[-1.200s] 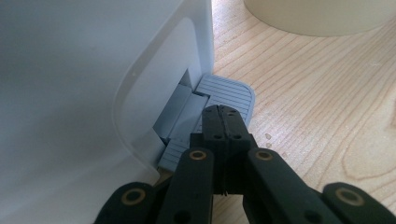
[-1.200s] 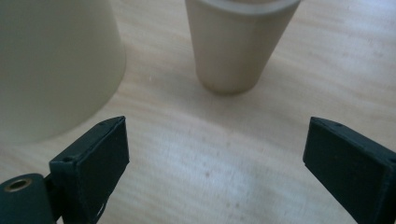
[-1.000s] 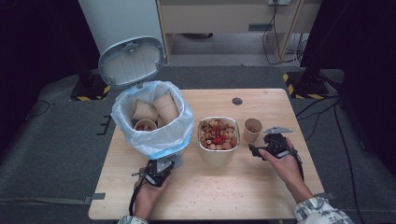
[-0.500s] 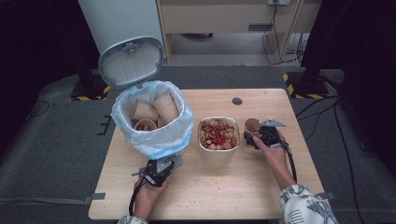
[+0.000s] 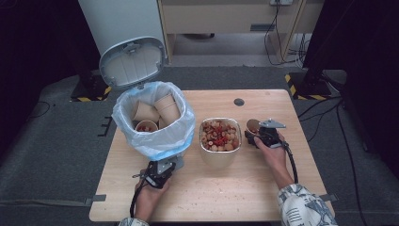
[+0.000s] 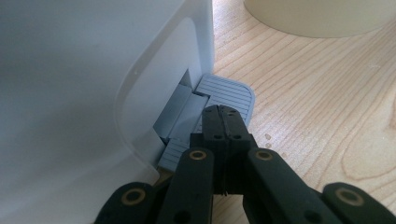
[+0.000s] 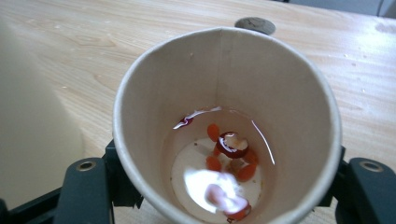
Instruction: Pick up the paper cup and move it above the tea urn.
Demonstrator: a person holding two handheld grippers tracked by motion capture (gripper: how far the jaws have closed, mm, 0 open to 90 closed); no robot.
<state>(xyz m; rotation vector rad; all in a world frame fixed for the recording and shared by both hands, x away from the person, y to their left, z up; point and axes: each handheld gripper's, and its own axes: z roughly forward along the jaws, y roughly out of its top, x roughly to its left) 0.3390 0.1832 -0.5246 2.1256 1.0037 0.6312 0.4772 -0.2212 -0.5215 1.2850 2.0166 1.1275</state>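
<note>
The right gripper has come in from the table's right side over the last second and its jaws have just been closing; they now stand on either flank of the small paper cup, which sits upright on the table just right of the big food bowl, and the cup's wall looks squeezed slightly out of round, so I take it as clamped. That suggests the grasp is made and the lift toward the lined bin, where other cups already lie, is the next thing to do. The left gripper has not moved: its jaws are pressed together with nothing between them, tips resting on the bin's grey foot pedal, and the lid stands up open, so it appears to be holding the bin open for the drop. From above, the cup is a small brown ring half hidden by the hand, and its contents cannot be made out. The right gripper view looks straight down into the cup and shows a puddle of liquid with red and orange scraps at the bottom, which means it wants carrying level. The left gripper view shows the ribbed pedal against the white bin wall, a contact the high view hides beneath the blue-tinted liner.
</note>
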